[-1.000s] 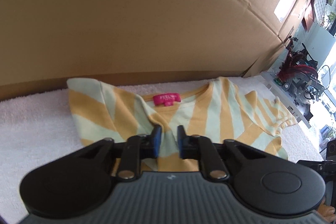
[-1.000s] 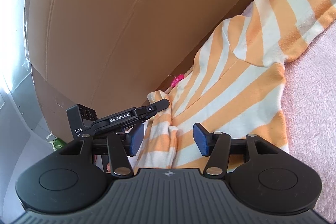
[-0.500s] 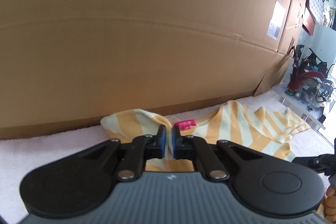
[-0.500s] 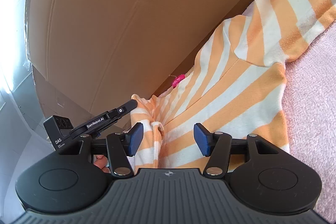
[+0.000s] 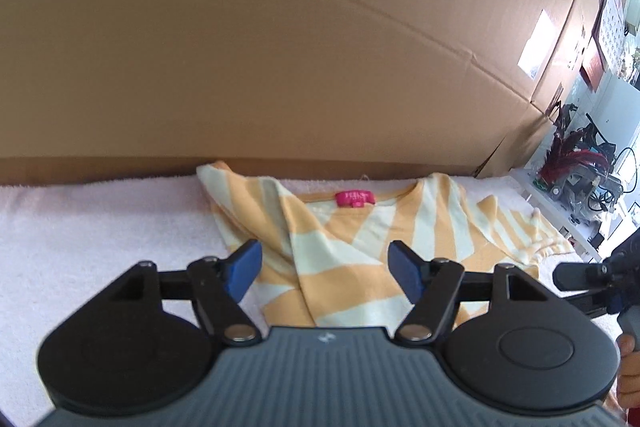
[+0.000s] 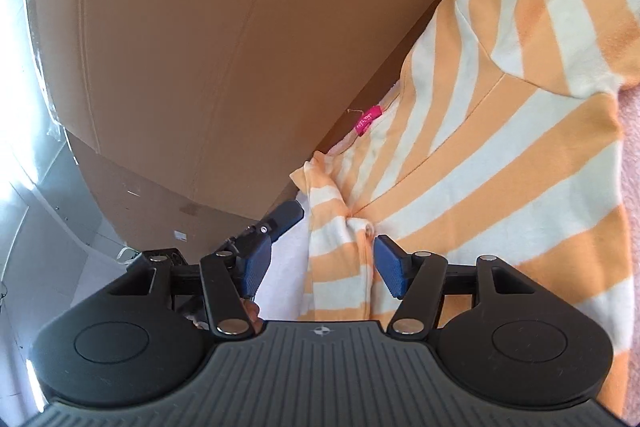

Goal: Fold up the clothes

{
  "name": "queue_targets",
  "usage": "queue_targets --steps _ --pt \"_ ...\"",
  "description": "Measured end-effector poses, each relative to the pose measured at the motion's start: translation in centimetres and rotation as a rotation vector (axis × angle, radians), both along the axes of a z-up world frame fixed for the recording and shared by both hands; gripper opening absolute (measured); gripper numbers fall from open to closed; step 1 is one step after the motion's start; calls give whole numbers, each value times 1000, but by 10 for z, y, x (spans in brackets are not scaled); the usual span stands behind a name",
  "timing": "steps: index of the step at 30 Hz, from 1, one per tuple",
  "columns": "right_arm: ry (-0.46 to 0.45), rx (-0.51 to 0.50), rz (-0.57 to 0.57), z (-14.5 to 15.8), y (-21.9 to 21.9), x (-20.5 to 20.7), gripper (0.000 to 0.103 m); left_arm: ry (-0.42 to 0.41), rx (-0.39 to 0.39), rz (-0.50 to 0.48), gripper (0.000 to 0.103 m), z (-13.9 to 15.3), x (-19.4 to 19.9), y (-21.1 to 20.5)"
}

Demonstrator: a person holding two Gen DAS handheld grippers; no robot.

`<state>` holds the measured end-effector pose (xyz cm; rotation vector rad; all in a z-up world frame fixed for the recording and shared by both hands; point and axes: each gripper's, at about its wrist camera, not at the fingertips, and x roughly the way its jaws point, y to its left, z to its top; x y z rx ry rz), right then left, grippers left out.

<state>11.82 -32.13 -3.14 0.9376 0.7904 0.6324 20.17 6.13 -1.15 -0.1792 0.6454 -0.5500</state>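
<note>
The striped shirt (image 5: 360, 251) is lying spread on the pale towel (image 5: 100, 227), its collar at the far edge against the cardboard wall (image 5: 280, 47) and its long axis running across that edge. The left gripper (image 5: 325, 273) is being held over the folded-in sleeve, its jaws having just been opening, nothing pinched. The right gripper (image 6: 316, 269), also apart and opening, is straddling that sleeve without clamping, so it is judged nearer.

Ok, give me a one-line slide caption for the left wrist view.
Left gripper, jaws just opened, poised above the orange-striped shirt with its left sleeve folded in, lying on the white towel before a cardboard wall.
</note>
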Motion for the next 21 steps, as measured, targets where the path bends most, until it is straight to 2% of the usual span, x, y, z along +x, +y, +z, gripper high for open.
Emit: queue_targets --steps 2,3,5,6,7,9,11,14,17,19,21 --pt "15 -10 24 -2 11 10 60 45 6 -17 60 -9 5 -5" --pt "23 -8 39 -3 16 14 55 37 21 -17 57 -9 3 -6" --pt "57 5 44 -10 25 22 46 25 29 -31 33 -9 1 -8" --pt "73 2 34 -14 29 25 39 28 22 -34 29 -9 1 -7" --pt "72 -8 15 -15 30 26 32 30 15 -37 22 -8 0 -6" --pt "54 -31 -28 -15 32 26 26 29 0 -40 16 -7 -1 -2" --pt "-1 -56 -68 -10 30 20 20 14 -32 -39 3 -2 -3 3" --pt "-70 -115 -108 -2 25 9 20 -60 -76 -46 0 13 -13 10" --pt "-87 -200 -102 0 26 3 25 -101 -35 -32 0 19 -20 8" --pt "-63 -179 -73 -5 27 3 47 -62 14 -13 0 12 -16 6" --pt "-71 -180 -51 -4 29 4 48 -10 44 -3 0 5 -11 5"
